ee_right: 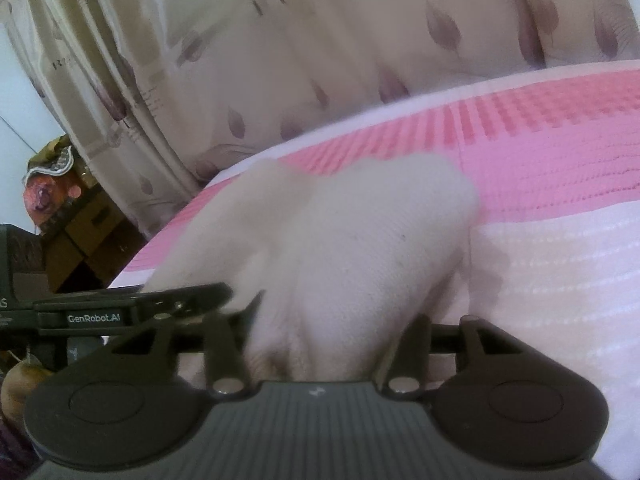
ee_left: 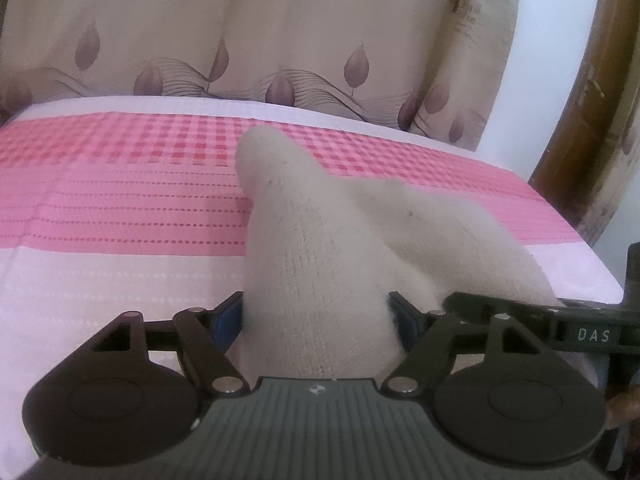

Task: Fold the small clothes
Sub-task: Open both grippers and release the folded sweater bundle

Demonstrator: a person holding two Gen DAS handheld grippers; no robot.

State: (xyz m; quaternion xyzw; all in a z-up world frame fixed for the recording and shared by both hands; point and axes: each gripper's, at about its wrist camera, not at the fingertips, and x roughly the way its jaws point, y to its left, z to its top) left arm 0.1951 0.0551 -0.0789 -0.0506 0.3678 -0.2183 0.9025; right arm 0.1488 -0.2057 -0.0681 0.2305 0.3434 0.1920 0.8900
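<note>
1. Leaf-print curtain (ee_left: 280, 40) hangs beyond a pink checked bedspread (ee_left: 120, 184).
2. Left gripper (ee_left: 316, 312) is clamped on a cream sock (ee_left: 320, 248), which bulges forward past its fingertips.
3. Right gripper (ee_right: 332, 328) pinches the same sock just beside it, jaws together on cloth.
</note>
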